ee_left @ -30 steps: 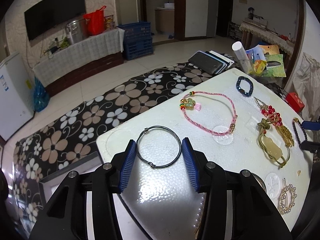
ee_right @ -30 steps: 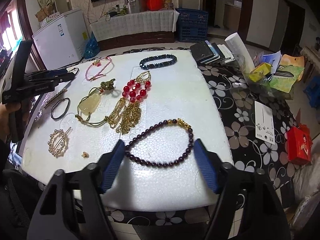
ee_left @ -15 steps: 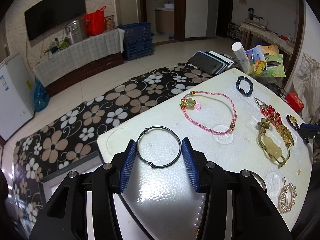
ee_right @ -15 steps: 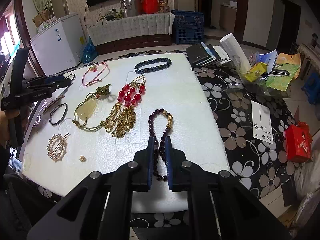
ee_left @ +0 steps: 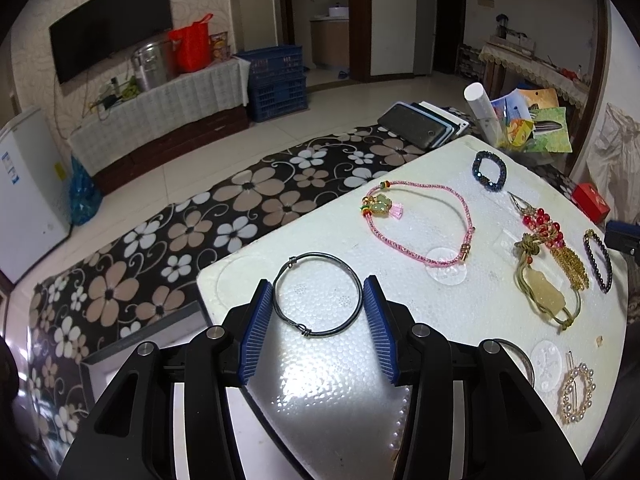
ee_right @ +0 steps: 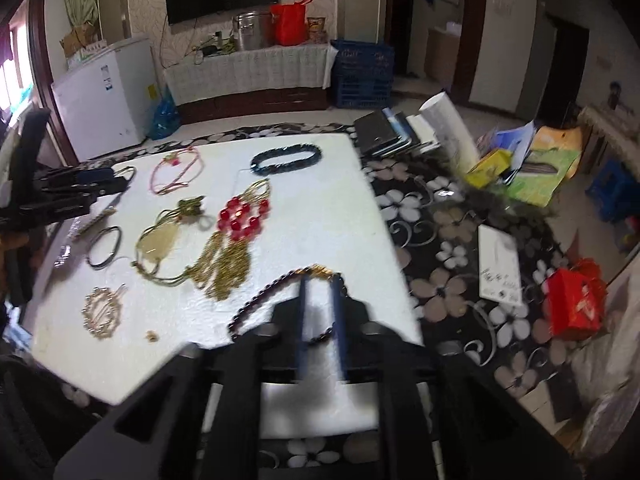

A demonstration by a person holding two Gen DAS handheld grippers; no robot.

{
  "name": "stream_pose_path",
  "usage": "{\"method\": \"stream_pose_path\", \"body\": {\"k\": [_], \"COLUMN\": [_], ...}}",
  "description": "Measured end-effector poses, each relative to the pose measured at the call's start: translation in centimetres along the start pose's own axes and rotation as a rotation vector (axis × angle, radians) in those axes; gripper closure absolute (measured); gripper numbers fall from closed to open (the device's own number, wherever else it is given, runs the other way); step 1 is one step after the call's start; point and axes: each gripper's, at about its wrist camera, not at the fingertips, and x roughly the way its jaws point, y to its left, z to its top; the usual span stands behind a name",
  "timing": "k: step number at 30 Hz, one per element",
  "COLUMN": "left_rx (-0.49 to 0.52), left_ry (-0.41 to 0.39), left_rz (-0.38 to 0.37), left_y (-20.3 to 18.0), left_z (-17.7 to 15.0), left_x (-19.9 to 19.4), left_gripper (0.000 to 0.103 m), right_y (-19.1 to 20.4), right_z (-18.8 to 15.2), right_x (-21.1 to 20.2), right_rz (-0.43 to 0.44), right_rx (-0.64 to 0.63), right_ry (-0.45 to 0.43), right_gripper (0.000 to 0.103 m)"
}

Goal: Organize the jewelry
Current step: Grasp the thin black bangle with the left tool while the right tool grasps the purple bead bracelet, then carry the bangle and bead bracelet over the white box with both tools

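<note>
My left gripper rests on the white foam board, its blue pads touching both sides of a dark wire bangle that lies flat. The left gripper also shows at the board's left side in the right wrist view. My right gripper is blurred near the board's front right edge and its jaws are opening. A strand of the dark purple bead bracelet lies between them, not pressed. In the left wrist view that purple bracelet lies beside the right gripper's tip.
On the board lie a pink cord necklace, a dark blue bead bracelet, a red-bead gold tassel piece, a yellow stone pendant, a pearl hair clip and a second dark bangle. Stacked tablets and a red box sit on the floral cloth.
The right gripper closed on the purple bracelet, squeezing its wide loop narrow, then began parting while tilting. The left gripper and its bangle have not moved.
</note>
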Motion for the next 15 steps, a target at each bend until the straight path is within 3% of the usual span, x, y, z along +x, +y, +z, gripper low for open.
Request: {"method": "stream_pose_path", "body": {"k": [1, 3, 7, 9, 13, 15], "left_rx": [0.0, -0.004, -0.005, -0.006, -0.011, -0.008], "left_ry": [-0.001, -0.004, -0.005, -0.004, 0.0, -0.002], "left_rz": [-0.001, -0.003, -0.005, -0.005, -0.01, -0.01], "left_y": [0.0, 0.0, 0.1, 0.1, 0.0, 0.0], "left_z": [0.0, 0.0, 0.0, 0.0, 0.0, 0.0], "left_x": [0.0, -0.1, 0.0, 0.0, 0.2, 0.1], "left_gripper": [0.054, 0.054, 0.054, 0.054, 0.054, 0.054], "right_y": [-0.1, -0.3, -1.3, -1.1, 0.6, 1.1], "right_z": [0.3, 0.7, 0.2, 0.1, -0.2, -0.3], "right_x": [0.1, 0.7, 2.5, 2.3, 2.2, 2.1], "right_rz": [-0.007, -0.029, 0.022, 0.021, 0.032, 0.012], "right_rx": [-0.007, -0.025, 0.011, -0.008, -0.091, -0.114], "right_ry": [-0.009, -0.001, 0.093, 0.085, 0.079, 0.074], "right_gripper": [0.067, 0.067, 0.067, 0.067, 0.097, 0.097]}}
